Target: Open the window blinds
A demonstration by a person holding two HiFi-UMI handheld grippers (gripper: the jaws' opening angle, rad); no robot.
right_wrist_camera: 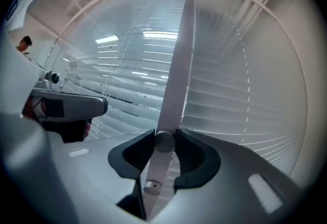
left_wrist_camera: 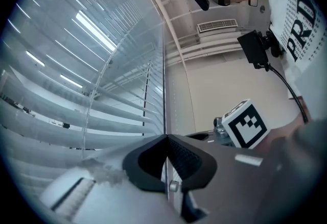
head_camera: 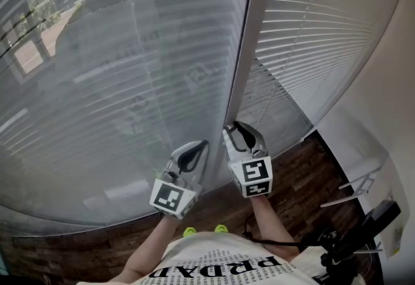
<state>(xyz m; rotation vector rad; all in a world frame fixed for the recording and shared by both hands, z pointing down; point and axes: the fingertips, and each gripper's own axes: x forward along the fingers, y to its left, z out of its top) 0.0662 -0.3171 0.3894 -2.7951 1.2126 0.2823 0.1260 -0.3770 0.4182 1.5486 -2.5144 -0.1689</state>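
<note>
Jaws of the right gripper [right_wrist_camera: 164, 135] sit fairly wide and clamp one small round grey knob [right_wrist_camera: 164, 142], with a dark ribbed pad pressed to each side of it. The knob sits at the foot of one smooth pale upright post [head_camera: 247, 50], near the centre of the right gripper view. The left gripper [left_wrist_camera: 166, 139] has its two dark jaw tips closed together, and I see nothing between them.

Two window blinds [head_camera: 117, 82] fill the upper part of the head view, one on each side of the post. Both are made of many thin, flat, whitish horizontal slats. The left one carries glassy reflections, and the right one slants off to the upper right. Both grippers point at the post's lower end from the bottom centre of the frame, just beside each other. Each carries one white cube [head_camera: 172, 198] with black square markings.

Low in that view lie a dark wood-grain floor [head_camera: 305, 173] and one white shirt [head_camera: 227, 267] with black print
</note>
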